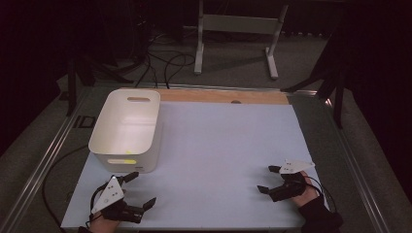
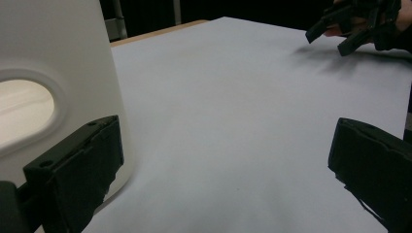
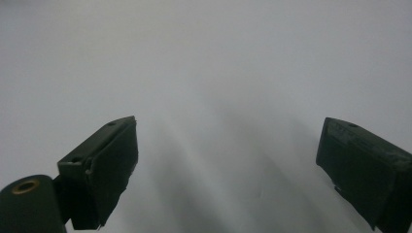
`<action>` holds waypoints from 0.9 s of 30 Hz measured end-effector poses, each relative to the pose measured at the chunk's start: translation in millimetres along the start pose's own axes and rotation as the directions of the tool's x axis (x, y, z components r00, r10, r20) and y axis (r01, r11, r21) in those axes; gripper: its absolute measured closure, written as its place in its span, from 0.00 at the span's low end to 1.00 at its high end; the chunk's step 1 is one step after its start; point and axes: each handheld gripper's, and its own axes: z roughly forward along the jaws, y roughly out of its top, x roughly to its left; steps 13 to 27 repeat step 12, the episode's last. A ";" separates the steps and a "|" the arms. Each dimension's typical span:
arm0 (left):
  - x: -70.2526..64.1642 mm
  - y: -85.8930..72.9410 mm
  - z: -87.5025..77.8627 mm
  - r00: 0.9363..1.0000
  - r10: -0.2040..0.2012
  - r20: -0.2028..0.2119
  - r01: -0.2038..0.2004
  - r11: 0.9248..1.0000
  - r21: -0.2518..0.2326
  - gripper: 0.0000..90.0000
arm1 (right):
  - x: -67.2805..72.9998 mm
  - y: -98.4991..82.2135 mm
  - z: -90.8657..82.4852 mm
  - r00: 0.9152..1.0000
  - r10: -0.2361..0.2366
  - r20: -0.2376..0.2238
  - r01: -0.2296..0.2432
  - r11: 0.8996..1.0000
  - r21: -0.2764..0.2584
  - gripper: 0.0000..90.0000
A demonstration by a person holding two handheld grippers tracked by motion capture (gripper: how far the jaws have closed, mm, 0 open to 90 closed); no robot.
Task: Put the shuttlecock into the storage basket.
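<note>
Each hand-held gripper, the left [image 1: 140,190] and the right [image 1: 268,179], was black with two blocky jaws, a grey three-cornered plate on top and a thin black trailing cable. The person wore dark sleeves [image 1: 318,213].

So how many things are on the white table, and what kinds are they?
White bin with handle holes: 1
Left gripper, jaws open, beside the bin: 1
Right gripper, jaws open, over the bare white table: 1
Total: 3 things, 1 bin and 2 grippers.
</note>
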 end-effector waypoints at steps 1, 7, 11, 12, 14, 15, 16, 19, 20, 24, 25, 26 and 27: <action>-0.2 0.0 0.0 1.000 0.001 0.000 -0.001 1.000 0.001 0.00 | -0.4 -0.3 0.5 1.000 0.003 0.002 -0.003 1.000 -0.003 0.09; -0.1 0.2 -0.1 1.000 0.000 0.003 0.000 1.000 -0.002 0.00 | -0.4 -0.1 4.2 1.000 0.016 -0.001 -0.016 1.000 -0.001 0.09; -0.1 0.2 0.0 1.000 0.000 0.005 0.000 1.000 -0.001 0.00 | 0.3 0.9 3.1 1.000 0.012 0.000 -0.012 1.000 0.000 0.09; -0.1 0.2 0.0 1.000 0.000 0.005 0.000 1.000 -0.001 0.00 | 0.3 0.9 3.1 1.000 0.012 0.000 -0.012 1.000 0.000 0.09; -0.1 0.2 0.0 1.000 0.000 0.005 0.000 1.000 -0.001 0.00 | 0.3 0.9 3.1 1.000 0.012 0.000 -0.012 1.000 0.000 0.09; -0.1 0.2 0.0 1.000 0.000 0.005 0.000 1.000 -0.001 0.00 | 0.3 0.9 3.1 1.000 0.012 0.000 -0.012 1.000 0.000 0.09; -0.1 0.2 0.0 1.000 0.000 0.005 0.000 1.000 -0.001 0.00 | 0.3 0.9 3.1 1.000 0.012 0.000 -0.012 1.000 0.000 0.09; -0.1 0.2 0.0 1.000 0.000 0.005 0.000 1.000 -0.001 0.00 | 0.3 0.9 3.1 1.000 0.012 0.000 -0.012 1.000 0.000 0.09; -0.1 0.2 0.0 1.000 0.000 0.005 0.000 1.000 -0.001 0.00 | 0.3 0.9 3.1 1.000 0.012 0.000 -0.012 1.000 0.000 0.09; -0.1 0.2 0.0 1.000 0.000 0.005 0.000 1.000 -0.001 0.00 | 0.3 0.9 3.1 1.000 0.012 0.000 -0.012 1.000 0.000 0.09; -0.1 0.2 0.0 1.000 0.000 0.005 0.000 1.000 -0.001 0.00 | 0.3 0.9 3.1 1.000 0.012 0.000 -0.012 1.000 0.000 0.09; -0.1 0.2 0.0 1.000 0.000 0.005 0.000 1.000 -0.001 0.00 | 0.3 0.9 3.1 1.000 0.012 0.000 -0.012 1.000 0.000 0.09; -0.1 0.2 0.0 1.000 0.000 0.005 0.000 1.000 -0.001 0.00 | 0.3 0.9 3.1 1.000 0.012 0.000 -0.012 1.000 0.000 0.09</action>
